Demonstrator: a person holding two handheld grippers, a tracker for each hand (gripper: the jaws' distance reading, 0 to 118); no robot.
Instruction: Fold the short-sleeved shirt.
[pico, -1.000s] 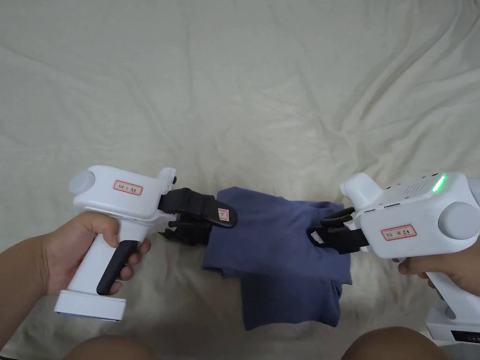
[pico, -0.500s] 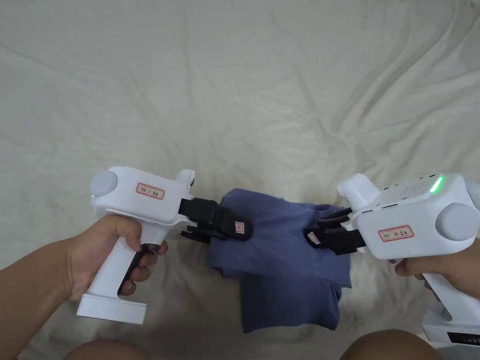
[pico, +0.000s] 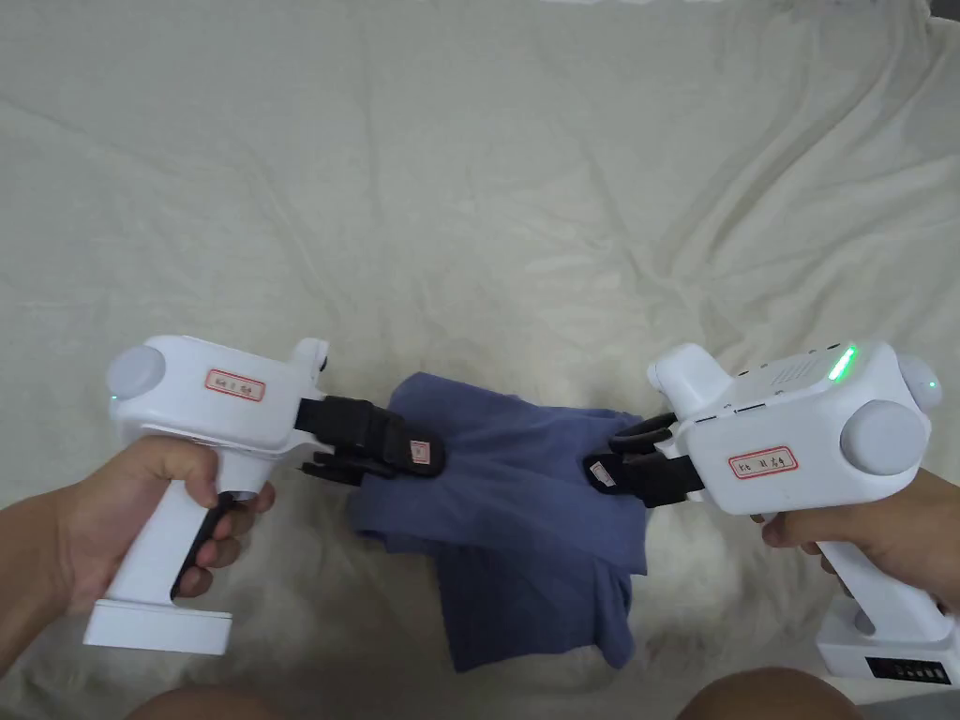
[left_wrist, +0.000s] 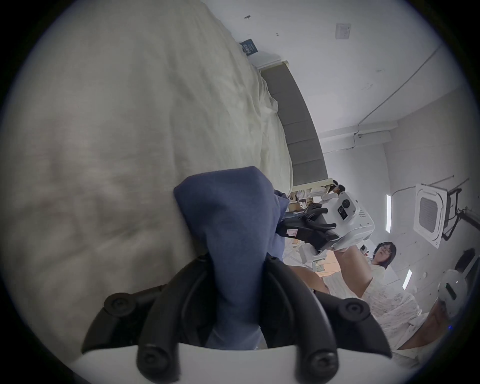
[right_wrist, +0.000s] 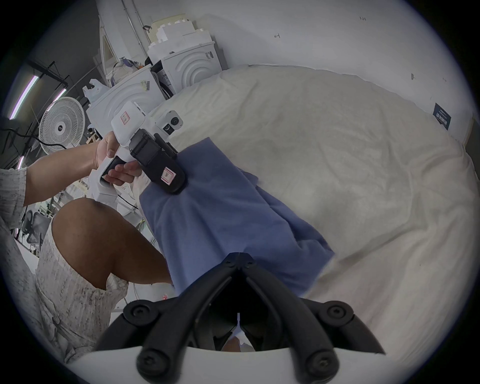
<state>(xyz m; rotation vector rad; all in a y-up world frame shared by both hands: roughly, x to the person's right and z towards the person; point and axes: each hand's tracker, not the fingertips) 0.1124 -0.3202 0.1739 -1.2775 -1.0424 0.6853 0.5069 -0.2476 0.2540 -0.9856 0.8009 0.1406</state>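
Both tongs — left, right — apparently pinch the blue shirt.

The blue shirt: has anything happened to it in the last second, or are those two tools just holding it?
Little changed. The left gripper pushed in along the blue shirt, then drew back. The right gripper kept its grip, and the shirt stayed part-folded on the sheet.

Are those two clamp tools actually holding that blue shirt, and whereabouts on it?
Yes. The left gripper pinches the folded blue shirt at its left edge, and the right gripper pinches its right edge, both shut on the cloth.
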